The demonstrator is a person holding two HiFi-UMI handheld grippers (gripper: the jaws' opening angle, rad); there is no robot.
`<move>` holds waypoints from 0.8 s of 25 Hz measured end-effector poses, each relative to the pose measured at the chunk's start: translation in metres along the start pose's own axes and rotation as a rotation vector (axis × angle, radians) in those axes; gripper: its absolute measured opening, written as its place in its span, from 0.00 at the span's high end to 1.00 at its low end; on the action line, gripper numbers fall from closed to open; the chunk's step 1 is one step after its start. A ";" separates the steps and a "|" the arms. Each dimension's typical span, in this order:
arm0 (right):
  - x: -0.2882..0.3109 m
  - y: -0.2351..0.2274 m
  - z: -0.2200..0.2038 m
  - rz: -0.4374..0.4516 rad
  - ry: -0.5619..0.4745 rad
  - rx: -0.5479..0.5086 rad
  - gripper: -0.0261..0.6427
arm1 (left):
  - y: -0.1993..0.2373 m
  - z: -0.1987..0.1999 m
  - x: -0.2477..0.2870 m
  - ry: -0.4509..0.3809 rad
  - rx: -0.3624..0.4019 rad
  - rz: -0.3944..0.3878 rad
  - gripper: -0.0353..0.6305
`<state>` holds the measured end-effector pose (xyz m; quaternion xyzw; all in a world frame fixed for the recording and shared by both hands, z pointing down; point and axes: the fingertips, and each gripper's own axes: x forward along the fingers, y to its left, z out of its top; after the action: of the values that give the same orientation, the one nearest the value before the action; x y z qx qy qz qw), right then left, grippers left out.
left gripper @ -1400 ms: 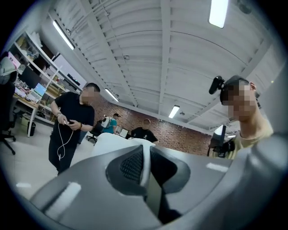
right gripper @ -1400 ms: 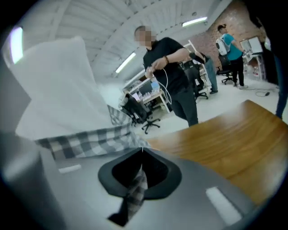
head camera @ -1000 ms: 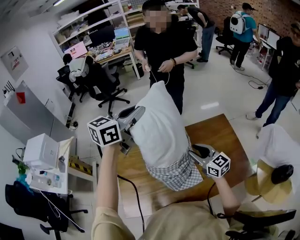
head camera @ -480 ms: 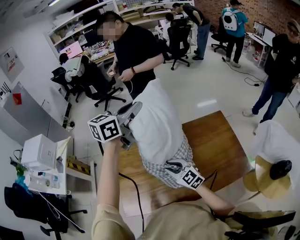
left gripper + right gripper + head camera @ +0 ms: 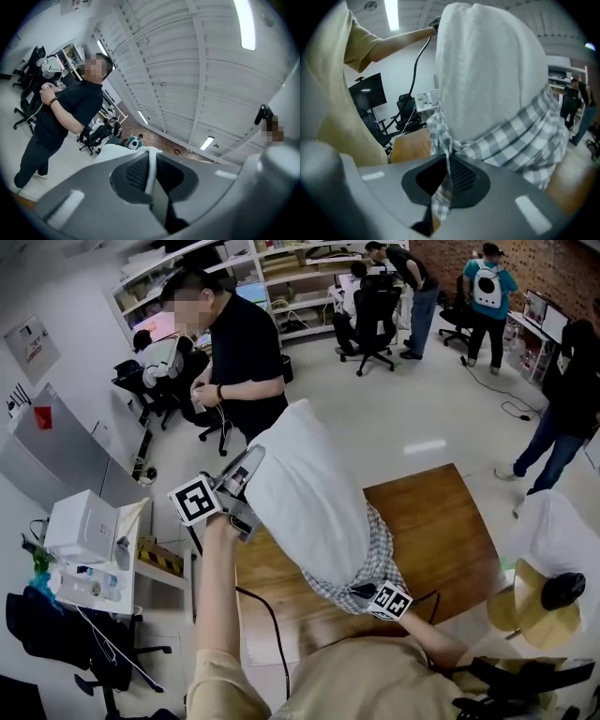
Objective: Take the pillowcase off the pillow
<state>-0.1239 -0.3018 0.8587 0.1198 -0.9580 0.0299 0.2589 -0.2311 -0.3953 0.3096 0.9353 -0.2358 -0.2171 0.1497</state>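
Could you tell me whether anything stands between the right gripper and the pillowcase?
Nothing visible does: the right gripper has just closed its jaws on the checked pillowcase, while the left gripper pinches the pillow.

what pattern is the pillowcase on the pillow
Grey-and-white checked pillowcase, clearest in the right gripper view.

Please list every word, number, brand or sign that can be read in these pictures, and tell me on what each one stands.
No text can be read in any view.
Left marker cube: black and white square pattern only, no letters.
Right marker cube: the same kind of pattern, no letters.
Wall poster: too small and blurred to read.
Red sign on the grey cabinet: too small to read.
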 end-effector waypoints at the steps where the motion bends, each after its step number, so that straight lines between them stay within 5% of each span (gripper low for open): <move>1: 0.006 -0.003 -0.005 0.003 0.013 0.022 0.94 | 0.004 0.002 -0.006 0.002 -0.003 0.004 0.92; 5: -0.003 0.001 0.031 0.102 -0.018 0.099 0.93 | 0.012 0.005 -0.013 0.020 -0.007 0.000 0.92; 8: -0.072 -0.007 0.083 0.208 -0.273 0.208 0.83 | 0.013 -0.004 -0.016 0.040 0.002 0.023 0.92; 10: -0.129 -0.043 0.108 0.179 -0.479 0.323 0.76 | 0.024 -0.015 -0.032 0.056 -0.047 0.098 0.92; 12: -0.170 -0.106 0.118 0.056 -0.618 0.451 0.76 | 0.026 -0.017 -0.038 0.060 -0.070 0.122 0.92; 14: -0.180 -0.173 0.113 -0.079 -0.647 0.538 0.75 | 0.017 -0.013 -0.033 0.059 -0.057 0.087 0.92; 16: -0.162 -0.226 0.098 -0.144 -0.611 0.599 0.63 | 0.004 -0.017 -0.027 0.068 -0.043 0.047 0.92; 20: -0.112 -0.288 0.086 -0.076 -0.581 0.764 0.55 | -0.030 -0.035 -0.007 0.109 -0.006 -0.022 0.92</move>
<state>-0.0018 -0.5669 0.7267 0.2445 -0.9061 0.3357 -0.0809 -0.2087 -0.3598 0.3306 0.9479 -0.2162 -0.1685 0.1627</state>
